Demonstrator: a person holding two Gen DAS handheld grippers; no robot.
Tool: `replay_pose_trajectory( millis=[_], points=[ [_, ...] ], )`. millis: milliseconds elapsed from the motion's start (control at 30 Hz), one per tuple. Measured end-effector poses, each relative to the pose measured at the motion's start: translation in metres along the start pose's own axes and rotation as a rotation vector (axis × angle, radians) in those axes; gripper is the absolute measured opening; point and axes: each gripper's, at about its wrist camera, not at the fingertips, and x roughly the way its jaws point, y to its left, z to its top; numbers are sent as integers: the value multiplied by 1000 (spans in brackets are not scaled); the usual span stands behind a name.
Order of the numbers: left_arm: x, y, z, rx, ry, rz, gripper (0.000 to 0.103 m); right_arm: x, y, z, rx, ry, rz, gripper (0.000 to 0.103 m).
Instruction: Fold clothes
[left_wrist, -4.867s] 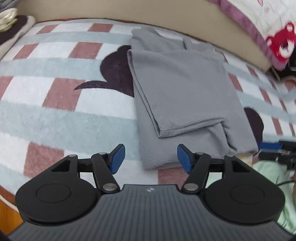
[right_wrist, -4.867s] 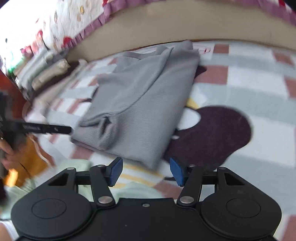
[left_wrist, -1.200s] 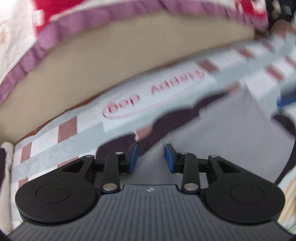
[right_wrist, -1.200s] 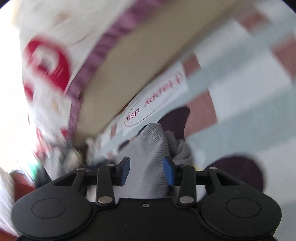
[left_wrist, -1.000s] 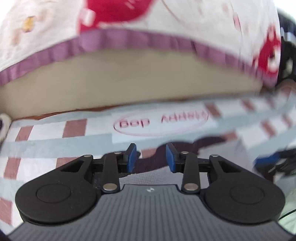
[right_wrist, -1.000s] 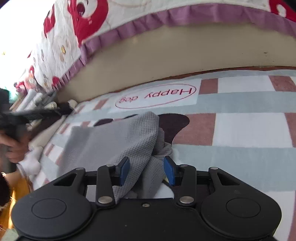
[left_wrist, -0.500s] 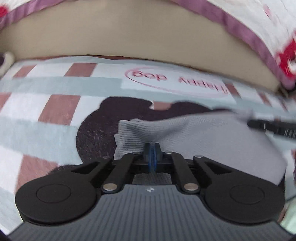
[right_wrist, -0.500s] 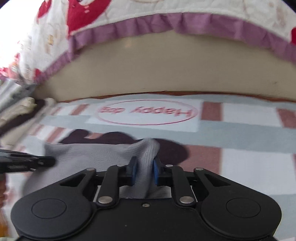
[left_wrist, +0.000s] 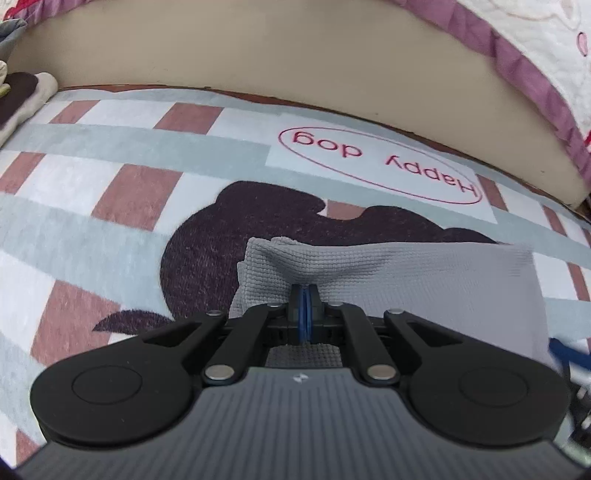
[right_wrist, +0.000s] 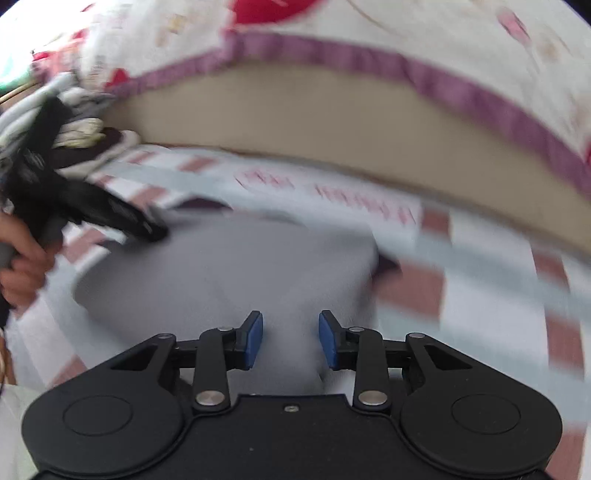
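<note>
A grey knit garment (left_wrist: 424, 280) lies folded on the striped rug (left_wrist: 110, 166). My left gripper (left_wrist: 303, 295) is shut on the garment's near-left corner, pinching a fold of the cloth. In the right wrist view, which is blurred, the garment (right_wrist: 229, 266) lies flat ahead. My right gripper (right_wrist: 290, 341) is open, its blue pads apart above the garment's near edge and holding nothing. The left gripper also shows in the right wrist view (right_wrist: 110, 214), held by a hand at the garment's left side.
A bed side with a beige panel (left_wrist: 258, 55) and a purple-trimmed quilt (left_wrist: 517, 66) runs along the far edge of the rug. Folded clothes (left_wrist: 18, 92) are stacked at the far left. The rug bears a "Happy dog" label (left_wrist: 380, 166).
My right gripper has opened and let go of the garment's corner, and it has drawn back. My left gripper stays shut on its corner.
</note>
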Motion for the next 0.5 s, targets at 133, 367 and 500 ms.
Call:
replay_pose_trajectory(
  millis=[133,367,500],
  points=[
    [-1,-10,2,24,17,49,4,1,-29,-15,253,2,83,40],
    [-38,5,3,-13,38,49,11,11,-38,-18,430,54,90,55],
    [-64,15,4,-29,50,44,57,-10,-40,-10,542,124,24,60]
  ],
)
